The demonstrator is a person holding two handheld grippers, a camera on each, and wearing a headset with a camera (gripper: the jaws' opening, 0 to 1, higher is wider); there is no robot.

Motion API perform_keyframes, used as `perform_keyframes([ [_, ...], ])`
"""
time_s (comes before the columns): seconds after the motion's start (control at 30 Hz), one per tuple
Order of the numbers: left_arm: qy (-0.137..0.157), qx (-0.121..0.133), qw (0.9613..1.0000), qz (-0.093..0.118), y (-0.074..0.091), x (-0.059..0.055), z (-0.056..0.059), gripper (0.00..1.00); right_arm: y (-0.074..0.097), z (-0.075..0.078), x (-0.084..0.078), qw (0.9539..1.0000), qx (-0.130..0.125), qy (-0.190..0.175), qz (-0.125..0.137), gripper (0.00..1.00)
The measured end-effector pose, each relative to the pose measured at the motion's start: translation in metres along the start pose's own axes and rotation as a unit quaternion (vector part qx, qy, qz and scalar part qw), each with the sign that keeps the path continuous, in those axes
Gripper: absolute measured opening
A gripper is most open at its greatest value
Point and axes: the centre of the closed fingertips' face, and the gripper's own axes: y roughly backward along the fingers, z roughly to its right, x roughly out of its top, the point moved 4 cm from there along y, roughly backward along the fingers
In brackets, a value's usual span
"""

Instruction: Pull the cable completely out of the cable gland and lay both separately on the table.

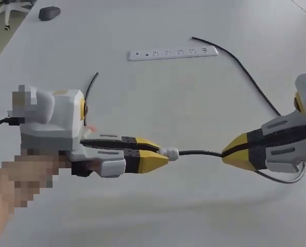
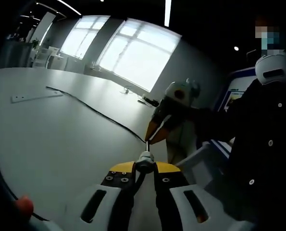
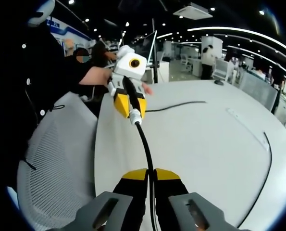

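Above the worktop point(image 1: 158, 98), the left claw point(image 1: 164, 155) is clenched on the cable gland point(image 1: 172, 152) and the right claw point(image 1: 228, 153) on the cable point(image 1: 200, 153), so a weak pinch could let either slip mid-pull and drop.

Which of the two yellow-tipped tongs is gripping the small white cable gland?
The left tongs: the white cable gland sits at their tips, while the right tongs clamp only the thin black cable.
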Motion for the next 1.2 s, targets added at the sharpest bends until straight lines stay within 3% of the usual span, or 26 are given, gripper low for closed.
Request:
perform_keyframes([
  [0.57, 0.001, 0.002, 1.0, -0.002, -0.001, -0.002, -0.001, 0.15, 0.011, 0.007, -0.022, 0.9991, -0.027, -0.026, -0.019, 0.0],
  [0.77, 0.001, 0.008, 1.0, -0.001, 0.001, -0.002, -0.003, 0.15, 0.015, 0.014, -0.038, 0.9976, -0.042, -0.036, -0.04, 0.0],
  [1.2, 0.001, 0.014, 0.9999, 0.0, 0.005, -0.001, -0.006, 0.15, 0.026, 0.023, -0.068, 0.9933, -0.063, -0.078, -0.058, 0.0],
])
